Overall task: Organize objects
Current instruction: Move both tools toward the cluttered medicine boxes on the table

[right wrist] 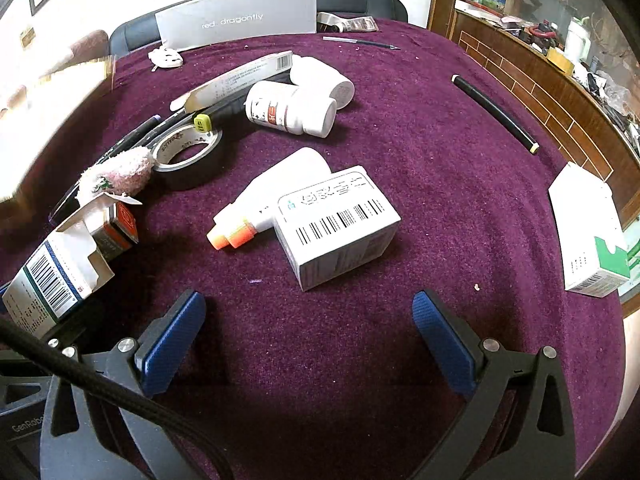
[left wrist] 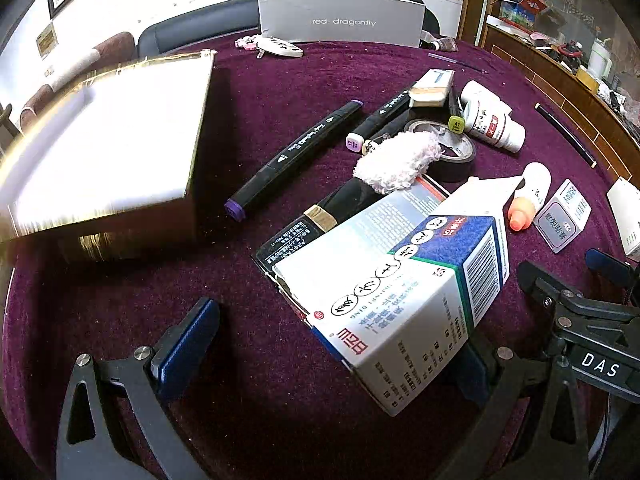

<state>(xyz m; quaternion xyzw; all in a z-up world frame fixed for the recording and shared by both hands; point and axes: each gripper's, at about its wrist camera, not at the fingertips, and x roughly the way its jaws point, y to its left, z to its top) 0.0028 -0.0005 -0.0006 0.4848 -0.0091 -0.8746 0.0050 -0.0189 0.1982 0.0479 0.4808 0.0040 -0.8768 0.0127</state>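
Currently left gripper (left wrist: pixel 332 344) spread, blue ribbed pads either side of the glossy blue-white carton (left wrist: pixel 404 300); contact unclear. Right gripper (right wrist: pixel 308 336) spread over bare purple velvet cloth (right wrist: pixel 400 160), near the matte white rectangular box (right wrist: pixel 340 226) beside the orange-capped bottle (right wrist: pixel 260 204).

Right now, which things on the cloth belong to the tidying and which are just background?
To organize: blue-and-white carton, purple marker, tape roll, pill bottles, orange-capped bottle, grey barcode box.
Background: red dragonfly box, gold box, wooden cabinet.
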